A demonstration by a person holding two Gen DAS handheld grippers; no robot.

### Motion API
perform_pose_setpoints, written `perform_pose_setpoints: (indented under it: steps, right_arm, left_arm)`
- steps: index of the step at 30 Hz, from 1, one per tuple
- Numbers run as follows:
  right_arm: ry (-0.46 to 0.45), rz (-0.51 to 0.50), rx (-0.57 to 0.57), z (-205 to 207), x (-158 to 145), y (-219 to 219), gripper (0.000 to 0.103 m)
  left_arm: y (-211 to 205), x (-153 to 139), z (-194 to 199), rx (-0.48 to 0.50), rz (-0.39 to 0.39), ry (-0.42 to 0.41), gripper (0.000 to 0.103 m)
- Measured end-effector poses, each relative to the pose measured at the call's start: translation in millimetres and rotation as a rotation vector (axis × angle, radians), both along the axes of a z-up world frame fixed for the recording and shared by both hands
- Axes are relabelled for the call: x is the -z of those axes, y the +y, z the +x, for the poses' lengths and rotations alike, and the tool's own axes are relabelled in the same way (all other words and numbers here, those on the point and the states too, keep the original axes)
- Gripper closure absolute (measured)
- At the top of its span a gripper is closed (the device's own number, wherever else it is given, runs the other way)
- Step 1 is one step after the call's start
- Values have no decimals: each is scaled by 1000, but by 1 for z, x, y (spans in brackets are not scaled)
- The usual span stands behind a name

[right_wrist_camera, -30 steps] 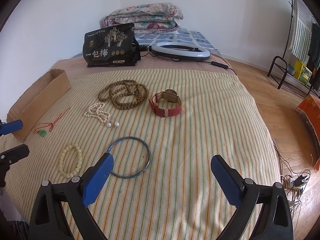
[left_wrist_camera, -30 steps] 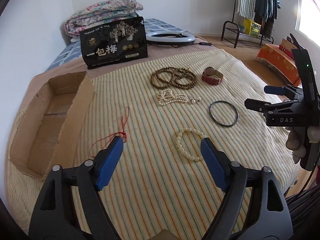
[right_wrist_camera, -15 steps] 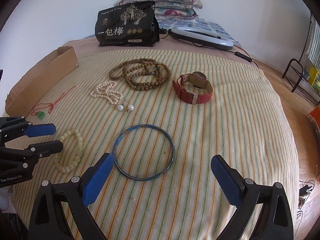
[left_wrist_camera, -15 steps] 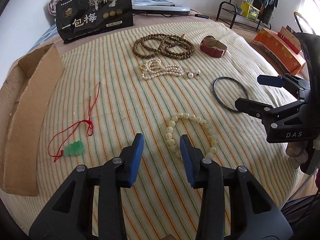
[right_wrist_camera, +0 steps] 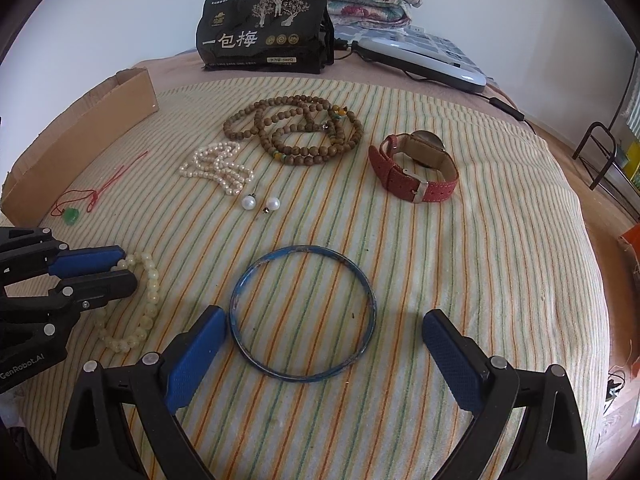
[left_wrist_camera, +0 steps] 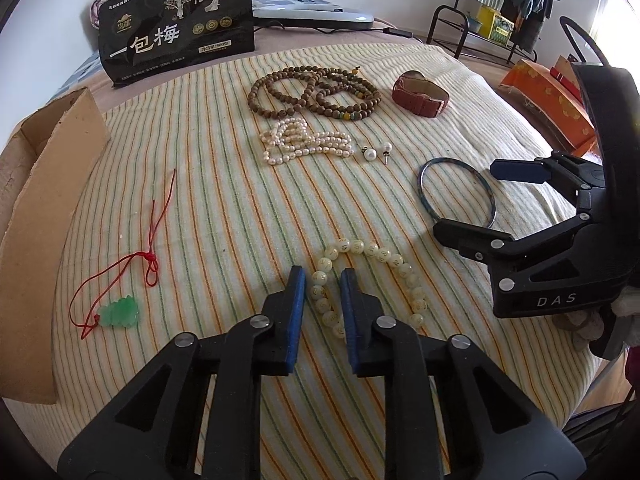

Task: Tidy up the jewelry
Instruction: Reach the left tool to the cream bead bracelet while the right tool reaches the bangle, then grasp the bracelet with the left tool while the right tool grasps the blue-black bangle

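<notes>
Jewelry lies on a striped cloth. My left gripper (left_wrist_camera: 322,276) is nearly closed around the left side of a cream bead bracelet (left_wrist_camera: 372,276), whose beads sit between the blue pads; it also shows in the right wrist view (right_wrist_camera: 136,300). My right gripper (right_wrist_camera: 320,344) is wide open just above a blue bangle (right_wrist_camera: 303,312), which also shows in the left wrist view (left_wrist_camera: 458,190). Farther back lie a brown bead necklace (right_wrist_camera: 296,130), a pearl strand (right_wrist_camera: 218,168), two pearl earrings (right_wrist_camera: 261,203), a red-strap watch (right_wrist_camera: 414,172) and a green pendant on red cord (left_wrist_camera: 120,312).
An open cardboard box (left_wrist_camera: 44,208) stands along the left edge of the cloth. A black printed bag (right_wrist_camera: 264,28) and a white ring light (right_wrist_camera: 424,64) sit at the back. A clothes rack (left_wrist_camera: 500,12) and an orange box (left_wrist_camera: 548,100) stand off to the right.
My left gripper has moved forward and down to the cream bracelet, and its jaws have narrowed around the beads. My right gripper has come closer to the blue bangle, still wide open.
</notes>
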State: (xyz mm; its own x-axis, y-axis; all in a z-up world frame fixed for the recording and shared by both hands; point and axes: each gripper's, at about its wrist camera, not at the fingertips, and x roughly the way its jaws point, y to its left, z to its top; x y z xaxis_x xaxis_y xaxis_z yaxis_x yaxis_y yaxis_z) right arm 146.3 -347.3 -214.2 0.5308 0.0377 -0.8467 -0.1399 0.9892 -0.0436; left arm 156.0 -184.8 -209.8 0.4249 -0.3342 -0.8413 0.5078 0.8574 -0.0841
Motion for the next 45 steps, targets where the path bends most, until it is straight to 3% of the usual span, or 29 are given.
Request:
perform_pose_setpoints:
  steps: [4,9,23,45]
  right_arm:
    - [1,5,-9,-1,0,1,11]
    - [1,18,-22,-3,-4,5,28]
    - [-27,12,-9,-14,-21,9,29]
    - [-143,14,-56,-29,-93,36,29]
  left_arm:
    - [-2,-1,0,-2,-6,3,96]
    - [-1,-3,-1,-10,-15,5,97]
    - [8,-31,-13,-12,-36,-62,98]
    - [59,-105,-32,-98,-80,-222,98]
